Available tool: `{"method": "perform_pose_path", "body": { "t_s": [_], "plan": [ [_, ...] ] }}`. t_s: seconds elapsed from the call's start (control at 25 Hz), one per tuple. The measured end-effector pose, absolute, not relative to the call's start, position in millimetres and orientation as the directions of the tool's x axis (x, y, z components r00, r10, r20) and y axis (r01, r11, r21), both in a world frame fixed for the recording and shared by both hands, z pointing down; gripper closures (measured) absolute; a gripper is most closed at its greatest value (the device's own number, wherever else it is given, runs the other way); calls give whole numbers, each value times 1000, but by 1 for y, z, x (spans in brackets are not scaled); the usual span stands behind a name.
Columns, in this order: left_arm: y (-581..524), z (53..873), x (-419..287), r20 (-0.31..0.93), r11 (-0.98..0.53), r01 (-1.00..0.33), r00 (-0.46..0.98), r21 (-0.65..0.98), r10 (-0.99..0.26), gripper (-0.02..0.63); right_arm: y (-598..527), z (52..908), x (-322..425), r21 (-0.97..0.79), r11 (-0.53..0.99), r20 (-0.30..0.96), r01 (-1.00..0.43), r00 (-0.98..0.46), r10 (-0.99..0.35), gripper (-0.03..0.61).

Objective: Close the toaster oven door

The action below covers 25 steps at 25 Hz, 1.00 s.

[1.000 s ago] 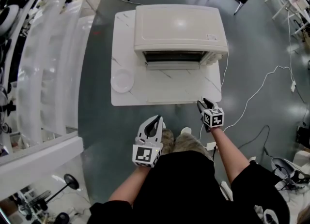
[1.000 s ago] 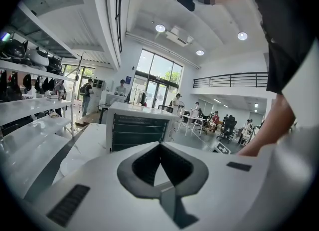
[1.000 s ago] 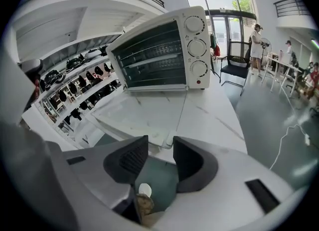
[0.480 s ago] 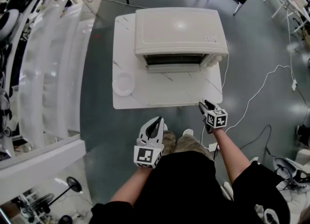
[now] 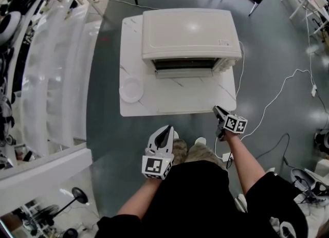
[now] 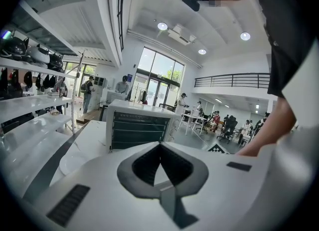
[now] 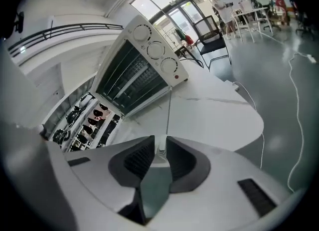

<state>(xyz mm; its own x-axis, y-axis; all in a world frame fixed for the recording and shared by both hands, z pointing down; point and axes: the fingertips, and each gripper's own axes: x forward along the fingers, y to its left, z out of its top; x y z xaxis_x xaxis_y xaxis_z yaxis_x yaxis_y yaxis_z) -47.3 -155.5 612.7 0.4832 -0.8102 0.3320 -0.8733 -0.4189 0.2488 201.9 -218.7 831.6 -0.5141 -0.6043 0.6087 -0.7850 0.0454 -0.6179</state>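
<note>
- Grey floor (image 5: 103, 103), white table (image 5: 198, 101): what stands on it?
- Toaster oven (image 5: 190, 31) at the far side, its door (image 5: 185, 64) facing the person (image 5: 195, 196); a plate (image 5: 130, 89) lies near the left edge.
- And the grippers?
- Both hover short of the table's near edge, well apart from the oven. Left gripper (image 5: 166, 129) has its tips together, empty. Right gripper (image 5: 217, 110) has just been closing; a narrow gap is left, nothing in it.
</note>
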Motion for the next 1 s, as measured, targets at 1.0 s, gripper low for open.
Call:
{"method": "perform_pose_path", "body": {
  "t_s": [1.0],
  "plan": [
    [-151,602,-36,300,-382,-873,468,305,-831,597,-229,793,205,-622,-71,654,-780,-468,-594,504]
  ]
}}
